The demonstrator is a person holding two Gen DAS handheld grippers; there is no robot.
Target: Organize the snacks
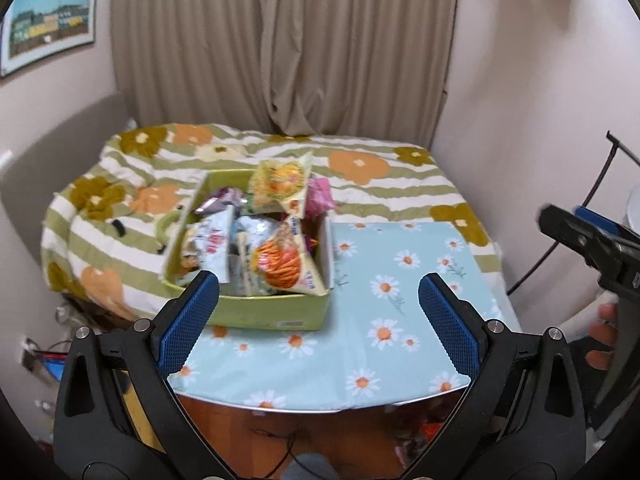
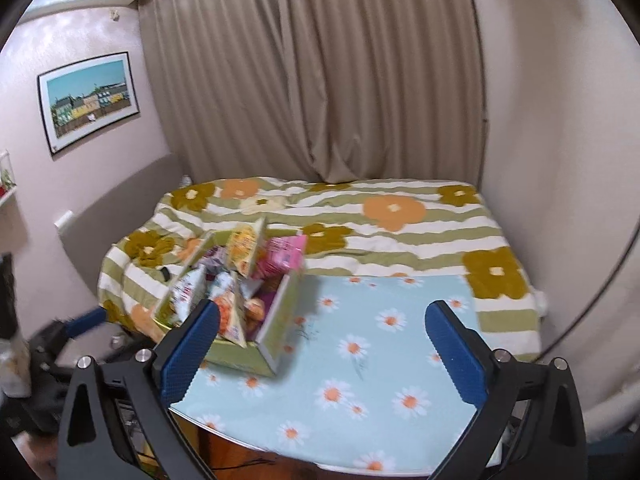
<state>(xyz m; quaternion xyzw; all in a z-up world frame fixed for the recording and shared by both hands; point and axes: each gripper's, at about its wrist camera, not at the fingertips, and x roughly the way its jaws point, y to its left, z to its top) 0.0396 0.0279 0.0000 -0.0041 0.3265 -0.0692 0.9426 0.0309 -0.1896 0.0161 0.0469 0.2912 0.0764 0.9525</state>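
On the light-blue daisy-print cloth covering the surface [image 1: 400, 264], a green cardboard box [image 1: 256, 312] is parked at the far left side, right up against the bed with the green-striped flower quilt [image 1: 360, 184]. The box is stuffed with snack bags: a yellow bag [image 1: 280, 182] is stuck up at the back, a pink one [image 1: 320, 196] is tucked just beside it, a white-and-blue bag [image 1: 210, 246] is leaned on the left, and an orange-printed bag [image 1: 288, 264] is propped at the front right. A few more packets are buried in between, too blurry to be told apart.

The left gripper [image 1: 320, 316] is held above the near edge of the surface, blue-padded fingers [image 1: 188, 324] spread wide, nothing pinched. The right gripper [image 2: 324, 354] is the same deal: fingers [image 2: 456, 356] released and apart, nothing grasped, with the box seen past its left finger. Beige curtains [image 2: 320, 80] and a framed picture [image 2: 90, 100] are seen on the walls behind.
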